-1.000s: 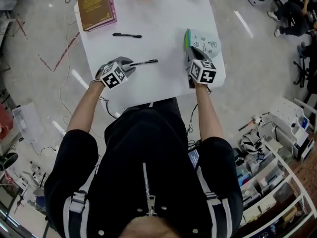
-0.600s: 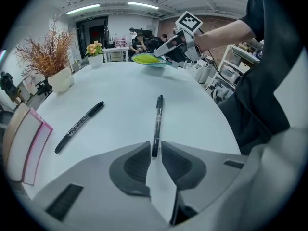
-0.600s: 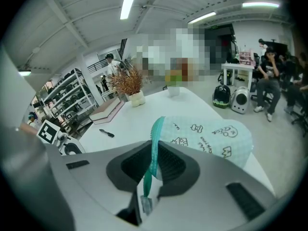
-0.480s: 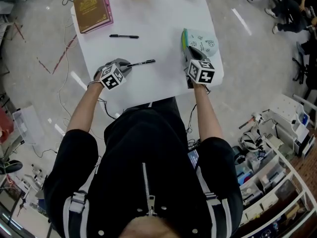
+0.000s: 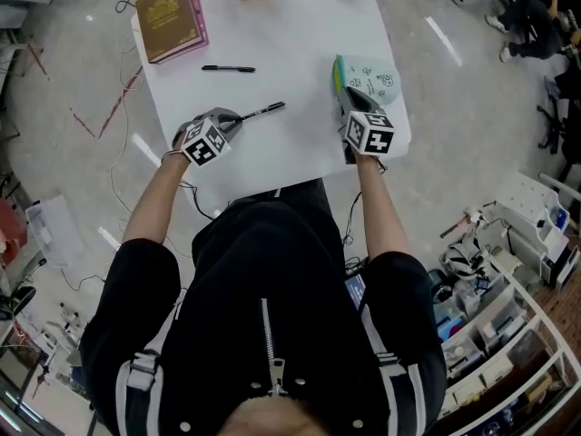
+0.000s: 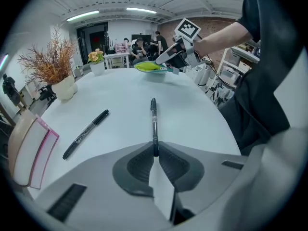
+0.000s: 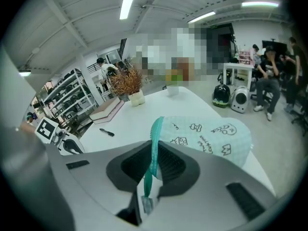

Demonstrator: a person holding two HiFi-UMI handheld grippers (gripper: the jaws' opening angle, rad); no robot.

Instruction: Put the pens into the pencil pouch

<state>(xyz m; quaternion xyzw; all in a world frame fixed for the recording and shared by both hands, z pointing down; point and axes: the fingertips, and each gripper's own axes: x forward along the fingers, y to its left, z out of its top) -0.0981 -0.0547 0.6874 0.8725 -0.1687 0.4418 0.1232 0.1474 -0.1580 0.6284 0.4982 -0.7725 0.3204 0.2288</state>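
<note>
left gripper [image 6: 155, 153]: just closed on slim black pen [image 6: 153, 121] | right gripper [image 7: 154, 165]: clamps pale-green printed fabric pouch [image 7: 211, 136] | second black pen [image 6: 86, 133] on table, neither pouched yet

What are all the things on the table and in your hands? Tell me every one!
table: one, white, under everything
loose pen: one, black, flat on the table near the book
held pen: one, black, its near end in the left tool
pencil pouch: one, pale green with doodles, at the table's right edge, in the right tool
book: one, brown and pink, far left corner
dried plant: one, brown in a white pot, far edge
small flower pot: one, white, far edge
left tool: one, grey, jaws just closed on the held pen
right tool: one, grey, shut on the pouch's green zip edge
</note>
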